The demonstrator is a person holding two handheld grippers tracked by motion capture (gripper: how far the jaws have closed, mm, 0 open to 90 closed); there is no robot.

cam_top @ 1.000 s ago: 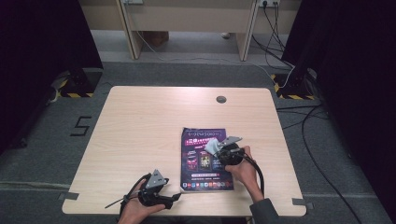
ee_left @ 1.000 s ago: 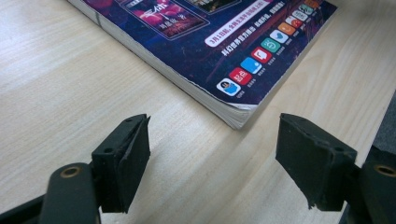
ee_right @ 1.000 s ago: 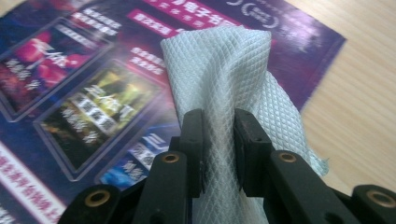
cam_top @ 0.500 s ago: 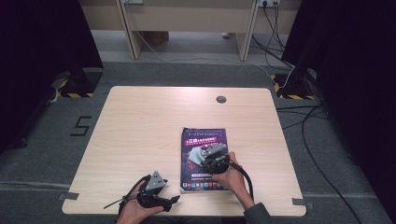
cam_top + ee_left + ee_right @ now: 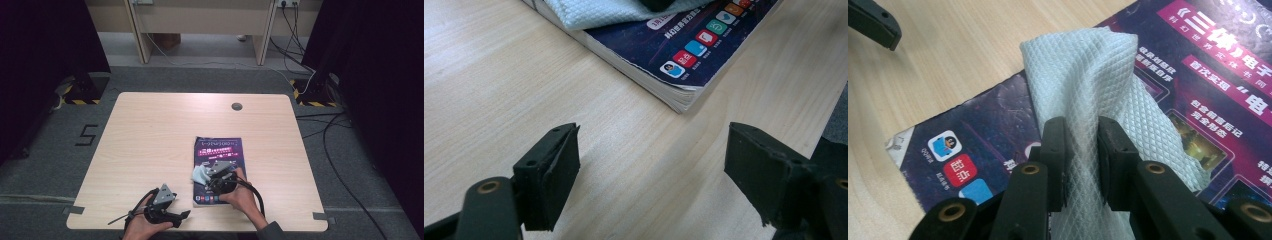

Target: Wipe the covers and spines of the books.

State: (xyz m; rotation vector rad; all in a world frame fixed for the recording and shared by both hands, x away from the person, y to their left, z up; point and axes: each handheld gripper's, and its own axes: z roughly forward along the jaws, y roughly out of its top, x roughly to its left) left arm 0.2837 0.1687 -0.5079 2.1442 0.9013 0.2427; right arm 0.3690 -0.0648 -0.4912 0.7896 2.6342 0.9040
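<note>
A dark purple magazine point(image 5: 220, 155) lies flat on the wooden table point(image 5: 150, 135), right of centre. My right gripper point(image 5: 1081, 145) is shut on a pale blue-white cloth point(image 5: 1093, 75), which rests bunched on the magazine's cover point(image 5: 1198, 95). From above, the cloth point(image 5: 201, 173) sits at the magazine's lower left with the right gripper point(image 5: 220, 177) over it. My left gripper point(image 5: 651, 165) is open near the table's front edge, its jaws wide apart and empty, pointing at the magazine's near corner point(image 5: 684, 97). In the high view the left gripper point(image 5: 177, 216) lies left of the magazine.
A round cable hole point(image 5: 236, 106) marks the far side of the table. Cables point(image 5: 330, 150) trail on the grey floor at the right. A wooden bench point(image 5: 200, 20) stands beyond the table.
My right gripper has slid the cloth down and to the left across the magazine, toward its near left part. The left gripper has stayed where it was.
</note>
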